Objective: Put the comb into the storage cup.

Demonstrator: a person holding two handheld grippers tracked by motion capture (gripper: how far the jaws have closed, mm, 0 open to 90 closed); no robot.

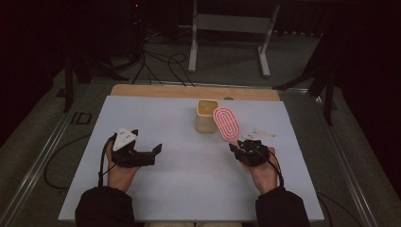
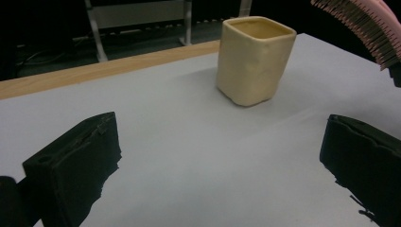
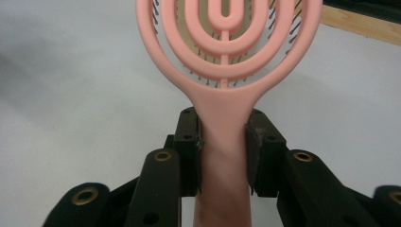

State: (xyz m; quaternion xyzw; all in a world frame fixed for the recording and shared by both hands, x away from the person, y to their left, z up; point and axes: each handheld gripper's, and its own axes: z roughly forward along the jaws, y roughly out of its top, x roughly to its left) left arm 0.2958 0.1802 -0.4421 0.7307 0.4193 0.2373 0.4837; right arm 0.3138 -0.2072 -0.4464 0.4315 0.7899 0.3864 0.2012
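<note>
The right gripper pinches the handle of a pink hairbrush, its two black jaws pressed flat against either side of the narrow neck just below the oval head, as the right gripper view shows. In the high view the brush head rises up and away from the person's right hand and overlaps the right side of the cream square cup, which stands upright near the far middle of the white table. The step in hand looks like setting the brush into that cup. To do it well, the person should bring the brush above the cup's open mouth, turn the wrist until the brush hangs near vertical, and lower it inside the rim rather than against a wall, since the cup seems light and could tip or slide if nudged from the side. The grip is low on the handle, so the head may swing; a slow descent helps. The left gripper hovers over the table well apart from the cup, jaws spread wide with nothing between them, and could steady the cup if needed.
</note>
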